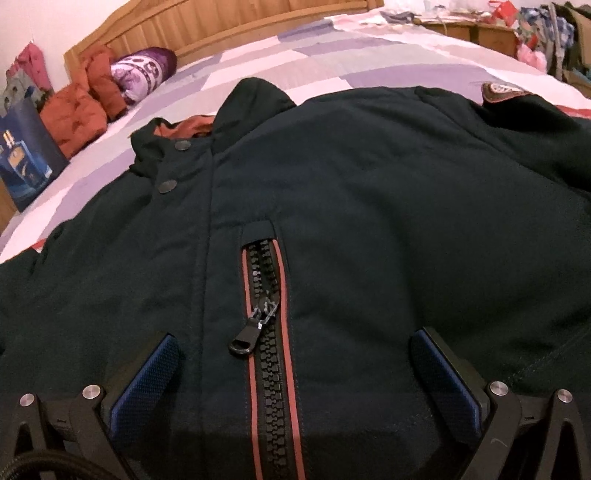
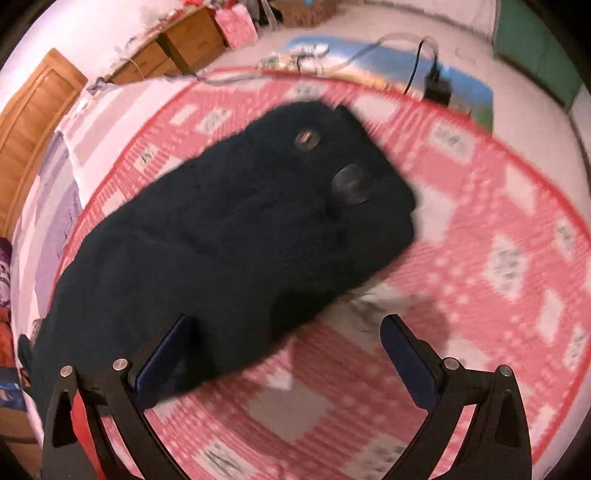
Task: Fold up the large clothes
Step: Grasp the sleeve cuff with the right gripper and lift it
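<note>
Jacket (image 1: 369,206): dark, padded, lying front-up on the bed (image 1: 258,66), collar twd the headboard (image 1: 207,29). Zipper (image 1: 271,332) runs up the middle, red trim either side; pull (image 1: 245,341) sits partway up.
Sleeve (image 2: 221,236): in right view, stretched out over a pink check blanket (image 2: 498,229), cuff end w/ two snaps (image 2: 351,184) far from the camera. View is blurred, so detail is approx.
Left gripper (image 1: 295,373): jaws wide apart, straddling the zipper low over the jacket front. Nothing btwn the pads (image 1: 147,384). Can't tell if the tips touch the cloth.
Right gripper (image 2: 288,354): jaws spread, nothing held. Left pad is over the sleeve's near edge, right pad over bare blanket.
Step, my guess: sleeve not yet folded in; body still flat and unfolded. Early in the task.
How to do it well: right grp shd bite the sleeve edge, both layers, not just the outer shell, since padding slips. Left better used as an anchor on the chest nr the zipper so the body doesn't drag when the sleeve comes across.
Grip spot: nearer the cuff gives more control of the long sleeve; a mid-sleeve hold lets the end flop.
Lay: sleeve across the front, flat, edge parallel to the zipper.
Risk: blanket caught in the pinch along w/ the sleeve; thick fill springing back open.
Clutter: orange clothes (image 1: 74,114) and pillow (image 1: 144,70) by the headboard, well apart from the jacket.
</note>
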`<act>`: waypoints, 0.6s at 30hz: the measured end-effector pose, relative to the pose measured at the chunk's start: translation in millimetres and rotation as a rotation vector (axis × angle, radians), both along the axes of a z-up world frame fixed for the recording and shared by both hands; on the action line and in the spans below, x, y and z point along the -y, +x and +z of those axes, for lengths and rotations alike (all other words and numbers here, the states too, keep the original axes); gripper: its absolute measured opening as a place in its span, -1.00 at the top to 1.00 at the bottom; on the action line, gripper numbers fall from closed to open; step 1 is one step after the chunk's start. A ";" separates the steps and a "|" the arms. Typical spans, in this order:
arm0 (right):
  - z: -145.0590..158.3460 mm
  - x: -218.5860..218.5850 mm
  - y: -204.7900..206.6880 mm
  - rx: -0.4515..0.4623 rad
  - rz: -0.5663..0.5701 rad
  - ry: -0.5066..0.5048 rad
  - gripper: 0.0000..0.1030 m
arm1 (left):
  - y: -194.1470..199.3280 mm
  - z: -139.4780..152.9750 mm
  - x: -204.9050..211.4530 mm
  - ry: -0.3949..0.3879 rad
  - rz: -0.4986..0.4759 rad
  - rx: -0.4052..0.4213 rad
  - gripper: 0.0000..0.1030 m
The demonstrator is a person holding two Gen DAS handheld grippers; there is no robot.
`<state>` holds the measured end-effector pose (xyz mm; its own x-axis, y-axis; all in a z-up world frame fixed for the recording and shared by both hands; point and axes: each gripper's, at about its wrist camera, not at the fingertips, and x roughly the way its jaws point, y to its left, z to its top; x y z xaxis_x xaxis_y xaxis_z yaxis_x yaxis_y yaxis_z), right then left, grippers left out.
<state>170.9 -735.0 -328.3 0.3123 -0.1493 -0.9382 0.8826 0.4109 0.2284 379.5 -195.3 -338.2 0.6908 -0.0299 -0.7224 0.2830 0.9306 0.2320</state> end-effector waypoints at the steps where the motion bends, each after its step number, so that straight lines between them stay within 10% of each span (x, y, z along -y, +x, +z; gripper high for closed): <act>1: -2.0 2.4 5.8 0.001 -0.012 -0.004 -1.00 | -0.3 0.0 0.1 0.003 0.000 0.002 -1.00; 5: 4.9 15.0 12.4 0.090 -0.064 -0.044 -0.55 | 0.0 -0.8 -0.1 -0.001 0.000 0.001 -1.00; 7: 8.7 26.5 4.2 0.136 -0.127 -0.039 0.31 | -0.3 -0.7 -0.4 -0.004 0.000 0.001 -1.00; 9: 17.0 33.5 -3.1 0.163 -0.148 -0.061 0.60 | -0.4 -0.6 -0.7 -0.009 -0.001 -0.001 -1.00; 18: 87.9 17.4 29.5 0.066 -0.052 -0.389 0.70 | -6.2 18.5 -24.1 -0.078 0.008 -0.028 -1.00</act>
<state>200.3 -752.5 -240.4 0.3524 -0.5068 -0.7867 0.8933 0.4327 0.1214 373.4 -171.2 -319.7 0.6708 -0.0816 -0.7372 0.2811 0.9477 0.1509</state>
